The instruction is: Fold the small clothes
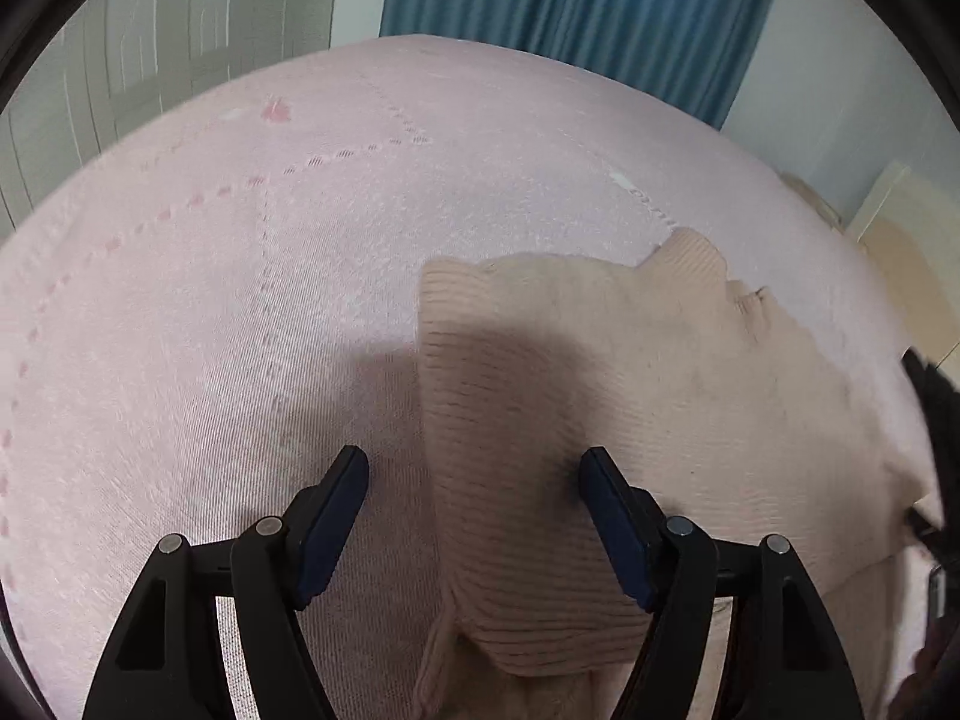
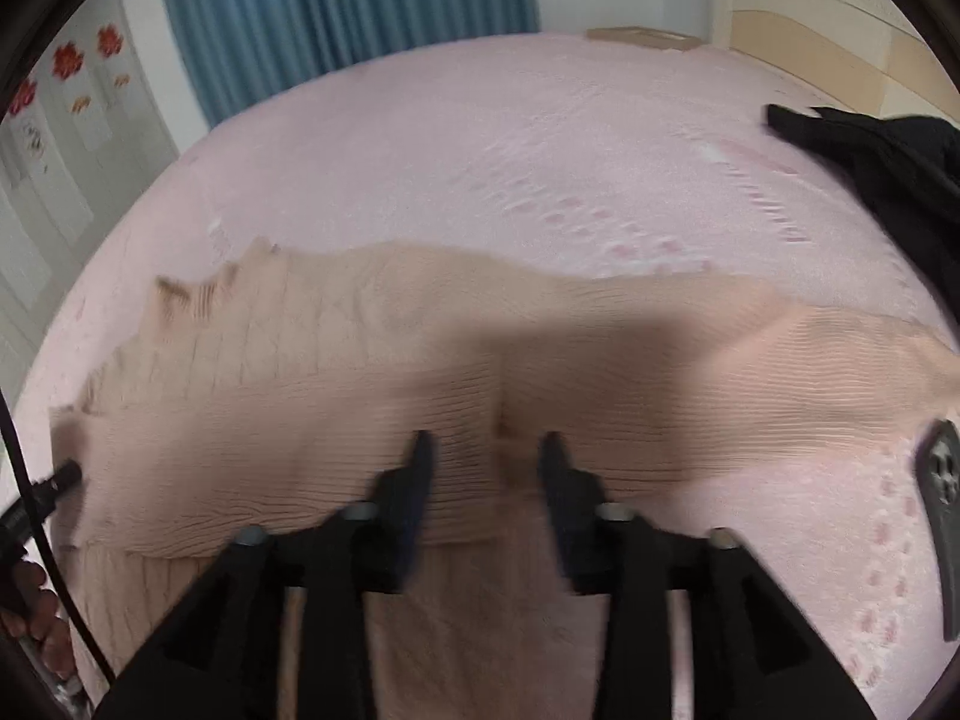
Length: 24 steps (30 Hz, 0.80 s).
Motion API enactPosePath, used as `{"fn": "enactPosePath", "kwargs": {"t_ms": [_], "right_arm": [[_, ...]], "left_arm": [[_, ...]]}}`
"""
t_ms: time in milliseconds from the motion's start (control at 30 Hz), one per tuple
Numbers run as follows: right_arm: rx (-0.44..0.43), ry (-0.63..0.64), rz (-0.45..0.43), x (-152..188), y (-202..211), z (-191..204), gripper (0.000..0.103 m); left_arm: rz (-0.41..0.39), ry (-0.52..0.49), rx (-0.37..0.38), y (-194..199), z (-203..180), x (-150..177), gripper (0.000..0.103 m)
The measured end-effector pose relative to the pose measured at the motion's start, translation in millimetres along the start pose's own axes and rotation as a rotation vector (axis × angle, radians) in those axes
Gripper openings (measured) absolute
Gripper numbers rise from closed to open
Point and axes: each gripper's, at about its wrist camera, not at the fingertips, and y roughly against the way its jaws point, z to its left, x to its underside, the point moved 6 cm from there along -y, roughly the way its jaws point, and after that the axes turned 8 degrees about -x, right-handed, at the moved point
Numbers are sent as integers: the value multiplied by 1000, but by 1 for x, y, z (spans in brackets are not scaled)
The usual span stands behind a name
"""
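A beige ribbed knit garment (image 1: 600, 396) lies flat on a pink bedspread (image 1: 240, 276). My left gripper (image 1: 474, 462) is open just above the garment's left edge; one finger is over the bedspread, the other over the knit. In the right wrist view the same garment (image 2: 372, 360) spreads across the bed with a folded-over layer near the middle. My right gripper (image 2: 487, 447) is open and empty, hovering over that fold; the view is motion-blurred.
A black garment (image 2: 888, 162) lies at the far right of the bed. Blue curtains (image 2: 342, 6) and a pale wooden headboard (image 2: 810, 30) stand behind the bed (image 2: 480, 138). Part of the other gripper (image 2: 942, 516) shows at the right edge.
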Motion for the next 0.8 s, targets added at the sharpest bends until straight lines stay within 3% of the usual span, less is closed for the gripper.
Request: {"fn": "enactPosePath", "kwargs": {"t_ms": [167,300,367,467,567,800], "right_arm": [[91,-85,-109,-15,50,-73,75],[137,-183,-68,-4,57,-147,75],[95,-244,-26,9,51,-167,75],[9,-306,1,25,42,-177,76],[9,-294,-46,20,37,-177,78],[25,-326,-52,0,18,-185,80]], "left_arm": [[4,-3,-2,-2,1,0,74],[3,-3,3,-3,1,0,76],[1,-12,-5,-3,-1,0,77],[-4,-16,-17,-4,-3,0,79],[-8,-8,-17,-5,-3,0,80],[-16,-11,-13,-6,-4,0,82]]}}
